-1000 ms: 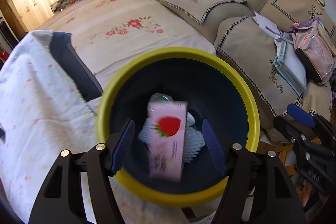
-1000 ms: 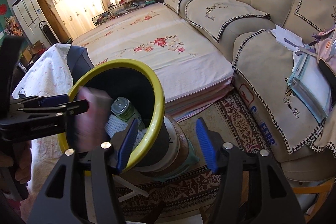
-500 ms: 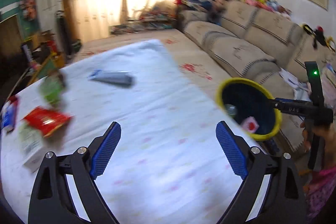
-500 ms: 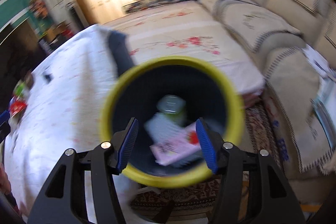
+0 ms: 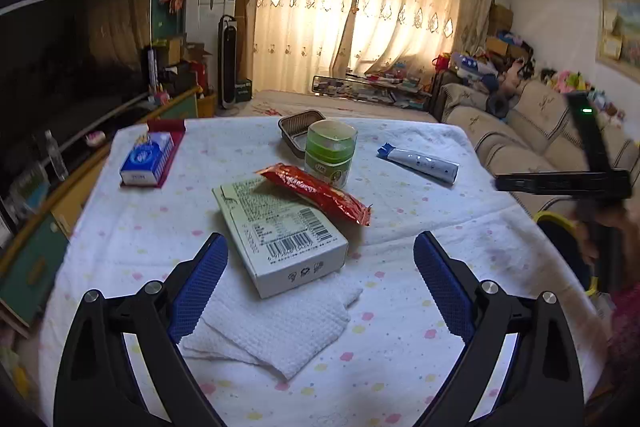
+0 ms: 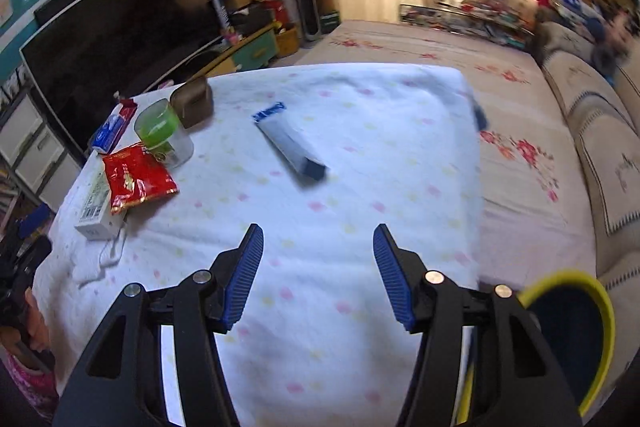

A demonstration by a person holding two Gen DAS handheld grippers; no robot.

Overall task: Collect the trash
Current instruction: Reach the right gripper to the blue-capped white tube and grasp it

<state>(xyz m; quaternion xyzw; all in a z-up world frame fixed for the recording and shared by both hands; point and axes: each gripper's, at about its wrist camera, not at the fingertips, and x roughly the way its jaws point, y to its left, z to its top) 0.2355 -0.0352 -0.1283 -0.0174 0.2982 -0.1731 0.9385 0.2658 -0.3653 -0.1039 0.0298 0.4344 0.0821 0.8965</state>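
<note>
Sunlit curtains (image 5: 360, 7) glow at the top of my left wrist view, over a table (image 5: 420, 355) under a white dotted cloth. My left claw (image 5: 320, 287) stands spread wide at the bottom edge, with nothing pressed between its blue pads. Just ahead, at centre frame, a white carton (image 5: 280, 231) lies on a folded paper towel (image 5: 280, 323), and a red snack wrapper (image 5: 316, 193) rests across the carton's far corner. Behind it stands a green jar (image 5: 330, 153), a foil tray (image 5: 298, 129) at its back; a tissue pack (image 5: 148, 157) lies upper left, a tube (image 5: 420, 163) upper right. At the right edge a yellow-rimmed bin (image 5: 556, 221) shows. In my right wrist view, my right claw (image 6: 318, 275) hangs half spread over bare cloth, gripping nothing. The tube (image 6: 290, 143) lies above centre, blurred; wrapper (image 6: 136, 177), jar (image 6: 160, 131) and carton (image 6: 94, 207) cluster at left. The bin (image 6: 600, 311) sits lower right.
</note>
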